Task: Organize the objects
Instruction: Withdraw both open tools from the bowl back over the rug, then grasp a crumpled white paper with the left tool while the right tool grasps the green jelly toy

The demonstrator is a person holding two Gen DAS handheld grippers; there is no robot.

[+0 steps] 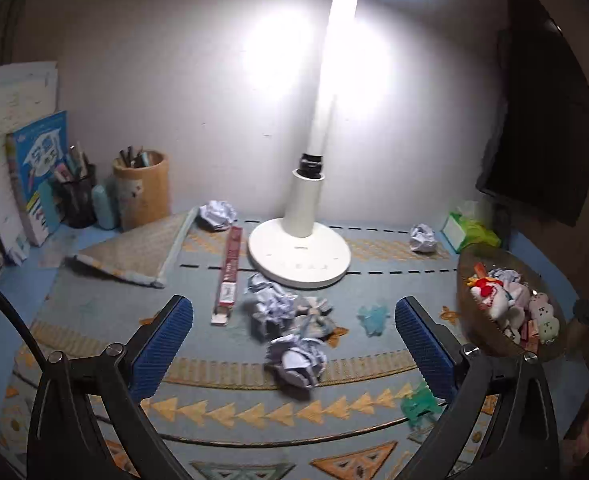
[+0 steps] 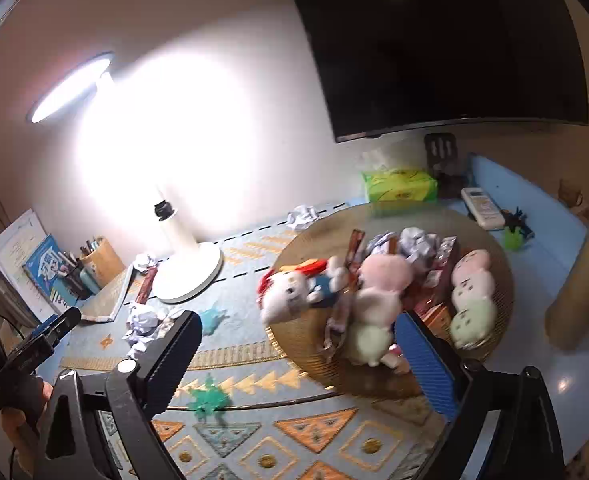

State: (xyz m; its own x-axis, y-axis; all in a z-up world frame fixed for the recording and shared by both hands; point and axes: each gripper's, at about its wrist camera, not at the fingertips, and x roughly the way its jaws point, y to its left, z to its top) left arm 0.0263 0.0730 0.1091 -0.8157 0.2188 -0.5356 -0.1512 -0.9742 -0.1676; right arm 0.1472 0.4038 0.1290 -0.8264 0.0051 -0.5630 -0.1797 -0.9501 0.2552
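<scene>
Both grippers are spread wide and hold nothing: the left gripper hangs over crumpled paper on the mat, the right gripper at the basket. Plush toys, wrappers and paper already fill that basket. Farther back, more paper balls and a red box by the lamp look unsorted.

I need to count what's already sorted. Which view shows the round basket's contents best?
The right wrist view: the basket sits close and whole, with plush toys and crumpled paper. The left wrist view shows it only small at the right edge.
</scene>
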